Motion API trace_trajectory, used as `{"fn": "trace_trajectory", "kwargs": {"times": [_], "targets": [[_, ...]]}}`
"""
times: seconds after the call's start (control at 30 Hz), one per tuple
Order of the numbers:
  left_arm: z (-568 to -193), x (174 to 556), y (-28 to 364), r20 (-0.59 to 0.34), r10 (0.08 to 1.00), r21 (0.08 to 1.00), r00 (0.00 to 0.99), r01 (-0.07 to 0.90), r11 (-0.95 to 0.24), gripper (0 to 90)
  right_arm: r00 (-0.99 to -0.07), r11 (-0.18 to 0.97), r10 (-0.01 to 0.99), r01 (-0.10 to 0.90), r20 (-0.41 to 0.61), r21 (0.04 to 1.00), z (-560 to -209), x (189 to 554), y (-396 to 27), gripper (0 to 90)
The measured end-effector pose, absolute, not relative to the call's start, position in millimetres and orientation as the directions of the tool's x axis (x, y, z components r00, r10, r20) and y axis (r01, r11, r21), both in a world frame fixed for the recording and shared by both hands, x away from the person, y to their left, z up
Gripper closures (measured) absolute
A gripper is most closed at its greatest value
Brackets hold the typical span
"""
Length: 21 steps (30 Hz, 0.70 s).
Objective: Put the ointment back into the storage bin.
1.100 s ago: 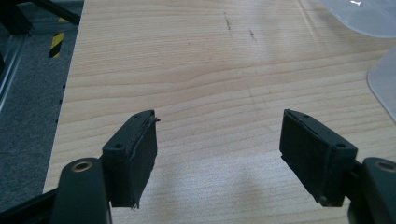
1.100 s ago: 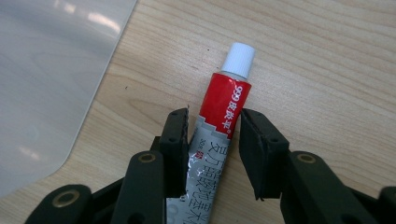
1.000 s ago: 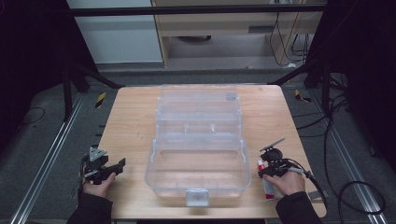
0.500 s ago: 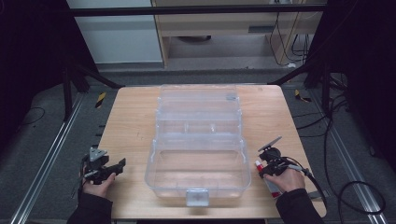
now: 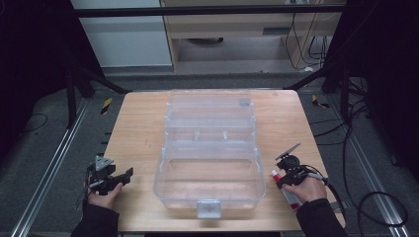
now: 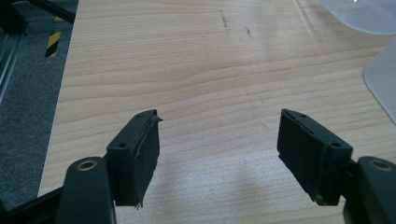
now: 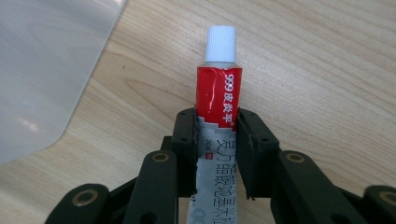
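A red and silver ointment tube [image 7: 218, 88] with a white cap lies on the wooden table [image 5: 143, 128] at the front right. My right gripper [image 7: 216, 116] is shut on the tube, its pads pressing the tube's middle. From above, that right gripper [image 5: 282, 178] and tube [image 5: 290, 196] sit just right of a clear plastic tiered box [image 5: 210, 158], which stands open at the table's centre. My left gripper [image 6: 219, 135] is open over bare wood. Its jaws have just been closing, with nothing between them. In the high view the left gripper [image 5: 126, 177] rests near the front left corner.
The box's latch [image 5: 207, 207] faces the front edge. A rounded clear corner of the box [image 6: 380, 79] lies right of the left gripper. Cables [image 5: 365, 197] trail on the floor at the right, and a metal rail [image 5: 49, 173] runs along the left.
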<state>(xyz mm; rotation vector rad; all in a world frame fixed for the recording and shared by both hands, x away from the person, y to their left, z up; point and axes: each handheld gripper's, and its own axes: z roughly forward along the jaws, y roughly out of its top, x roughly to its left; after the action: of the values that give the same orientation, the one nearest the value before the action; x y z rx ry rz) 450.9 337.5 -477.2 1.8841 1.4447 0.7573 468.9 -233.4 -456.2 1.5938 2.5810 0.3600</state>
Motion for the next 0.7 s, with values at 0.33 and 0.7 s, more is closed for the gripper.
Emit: {"fn": "trace_trajectory", "kwargs": {"times": [0.33,0.7], "targets": [[-477.3,451.3,337.5,0.064,0.971,0.773,0.23,0.604,-0.194,29.9,-0.469,0.42,0.88,0.838,0.068,0.349,-433.2,460.5,-246.3,70.1],[-477.2,450.7,337.9,0.056,0.972,0.773,0.228,0.607,-0.187,30.4,-0.492,0.397,0.867,0.778,0.079,0.487,-402.0,454.0,-249.8,70.1]]}}
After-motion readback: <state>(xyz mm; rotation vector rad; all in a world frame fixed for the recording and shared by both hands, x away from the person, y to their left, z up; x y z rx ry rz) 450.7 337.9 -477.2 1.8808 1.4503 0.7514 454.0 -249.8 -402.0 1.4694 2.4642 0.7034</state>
